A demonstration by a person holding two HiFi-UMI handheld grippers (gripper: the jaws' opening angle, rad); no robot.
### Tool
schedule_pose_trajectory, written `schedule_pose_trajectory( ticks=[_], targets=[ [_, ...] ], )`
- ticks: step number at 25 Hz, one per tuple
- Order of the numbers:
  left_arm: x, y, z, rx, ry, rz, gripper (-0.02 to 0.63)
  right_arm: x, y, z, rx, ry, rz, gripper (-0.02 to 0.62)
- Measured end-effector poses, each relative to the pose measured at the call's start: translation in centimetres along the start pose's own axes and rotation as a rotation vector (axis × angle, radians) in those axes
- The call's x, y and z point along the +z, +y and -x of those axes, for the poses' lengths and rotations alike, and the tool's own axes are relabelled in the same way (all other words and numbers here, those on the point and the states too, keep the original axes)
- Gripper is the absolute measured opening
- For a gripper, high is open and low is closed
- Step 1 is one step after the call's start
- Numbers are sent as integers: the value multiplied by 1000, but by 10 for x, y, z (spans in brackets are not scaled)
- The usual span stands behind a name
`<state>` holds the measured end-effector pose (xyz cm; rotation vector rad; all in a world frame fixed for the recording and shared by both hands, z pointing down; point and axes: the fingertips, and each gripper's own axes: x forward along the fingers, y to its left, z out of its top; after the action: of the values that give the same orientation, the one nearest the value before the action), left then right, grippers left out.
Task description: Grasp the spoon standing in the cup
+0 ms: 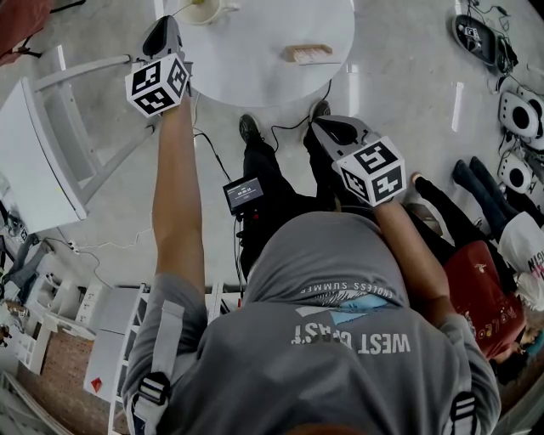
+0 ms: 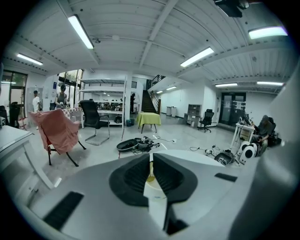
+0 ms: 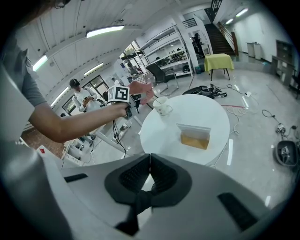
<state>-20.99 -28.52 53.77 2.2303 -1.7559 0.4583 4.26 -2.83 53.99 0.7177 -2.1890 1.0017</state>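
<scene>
My left gripper (image 2: 150, 155) shows, in its own view alone, jaws clamped on the thin yellowish spoon (image 2: 150, 174) above the white cup (image 2: 153, 187). The head view places that cup at the round table's (image 1: 280, 72) edge. My right gripper (image 3: 150, 157) is clenched, empty.

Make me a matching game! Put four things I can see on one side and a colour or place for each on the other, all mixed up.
Things:
1. cup
2. box
3. cloth on the chair
4. right tool

Matches:
A. pink
B. held in the air, back from the round table
C. white
D. tan

Pairs: 1-C, 2-D, 3-A, 4-B
</scene>
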Motion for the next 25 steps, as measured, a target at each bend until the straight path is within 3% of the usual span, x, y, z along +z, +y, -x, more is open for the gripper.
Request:
schedule_pose_trajectory(
  ticks=[25],
  targets=[
    [28,-14,11,-34,-21,-31,6,19,-1,5,-1,-46,15,3]
  ],
)
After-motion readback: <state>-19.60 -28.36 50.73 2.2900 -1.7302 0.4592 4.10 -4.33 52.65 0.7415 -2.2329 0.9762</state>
